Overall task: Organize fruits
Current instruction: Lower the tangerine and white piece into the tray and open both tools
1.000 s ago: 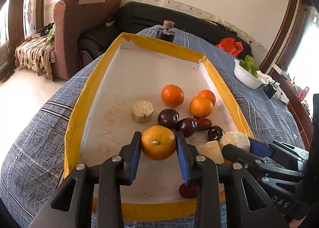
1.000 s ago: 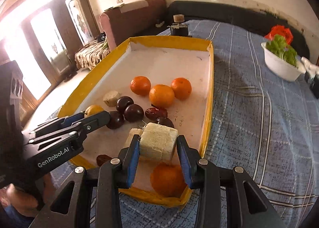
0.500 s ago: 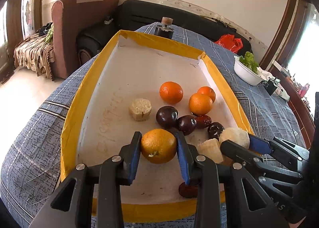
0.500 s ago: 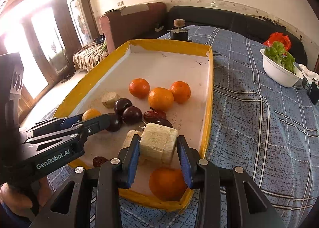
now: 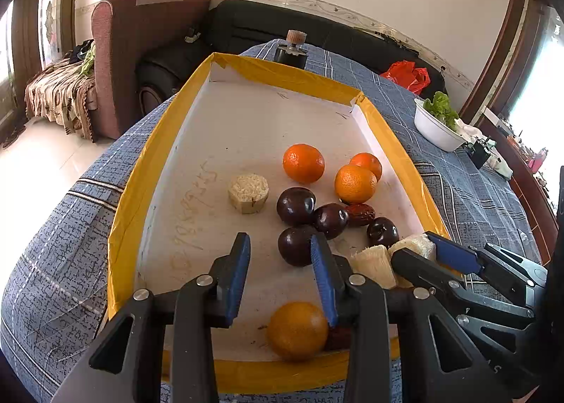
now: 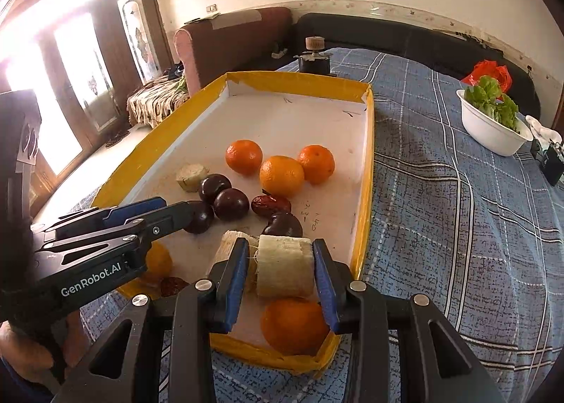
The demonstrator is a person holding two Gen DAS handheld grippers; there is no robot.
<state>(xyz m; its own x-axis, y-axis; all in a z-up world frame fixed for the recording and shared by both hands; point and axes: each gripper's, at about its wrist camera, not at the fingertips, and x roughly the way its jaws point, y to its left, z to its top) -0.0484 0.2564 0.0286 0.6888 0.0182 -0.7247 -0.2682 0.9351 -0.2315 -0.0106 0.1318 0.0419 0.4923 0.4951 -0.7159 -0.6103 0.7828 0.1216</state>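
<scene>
A white tray with a yellow rim (image 5: 127, 226) holds oranges, dark plums, red dates and pale sugarcane pieces. My left gripper (image 5: 280, 262) is open and empty; an orange (image 5: 298, 330) lies on the tray floor just below it, near the front rim. My right gripper (image 6: 278, 263) is shut on a pale sugarcane piece (image 6: 284, 267) above the tray's near right corner, over another orange (image 6: 294, 325). Three oranges (image 5: 303, 163) and several plums (image 5: 295, 206) lie mid-tray. A lone sugarcane piece (image 5: 248, 193) lies left of them.
The tray sits on a blue plaid cloth (image 6: 458, 226). A white bowl of greens (image 6: 493, 128) stands at the far right. A dark small object with a wooden knob (image 5: 292, 50) stands beyond the tray's far rim. Sofas lie behind.
My left gripper has opened and let go of the orange, which now lies on the tray near the front rim. The right gripper still holds the sugarcane piece.
</scene>
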